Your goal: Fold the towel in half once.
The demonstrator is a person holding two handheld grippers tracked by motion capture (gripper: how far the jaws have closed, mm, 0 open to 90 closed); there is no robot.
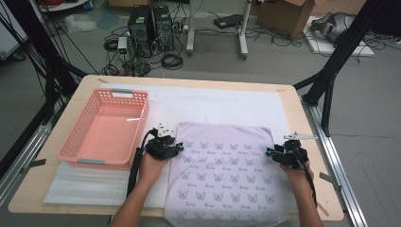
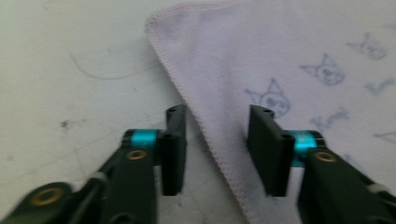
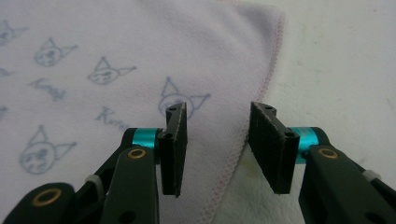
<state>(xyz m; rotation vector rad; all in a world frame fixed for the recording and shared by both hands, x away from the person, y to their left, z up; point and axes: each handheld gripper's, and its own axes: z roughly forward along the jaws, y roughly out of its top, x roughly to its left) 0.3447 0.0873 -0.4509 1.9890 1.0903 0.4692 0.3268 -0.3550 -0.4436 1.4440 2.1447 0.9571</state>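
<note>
Black fingers point(image 2: 173, 149) of the left gripper point(image 2: 217, 149) were held wide apart, nothing clamped between them, and the stitched left edge of the lilac cloth point(image 2: 289, 56) ran up through the gap: one finger was seen over the bare white mat point(image 2: 70, 70), the other over the fabric. The same was shown for the right gripper point(image 3: 218, 149), whose fingers point(image 3: 175, 149) were likewise spread wide, with the cloth's point(image 3: 116, 46) right hem passing between them, one finger above the printed fabric and the other above the white mat point(image 3: 345, 60). Whether the fingertips were touching the cloth could not be told.

From the high view, the left gripper point(image 1: 178, 147) was seen at the cloth's left edge, not far below its far left corner, and the right gripper point(image 1: 267, 152) at the right edge at about the same height, both pointed inward toward each other. Each was carried in a hand, the left hand point(image 1: 153, 163) and the right hand point(image 1: 297, 174), with forearms entering from the near side.

The cloth point(image 1: 222, 175), pale lilac with a repeated blue cat-face print, was laid flat on the mat point(image 1: 222, 101), its near end hanging over the near edge of the wooden table point(image 1: 293, 109). A pink plastic basket point(image 1: 75, 137) was stood on the mat just to the left of the left gripper, apart from the cloth.
</note>
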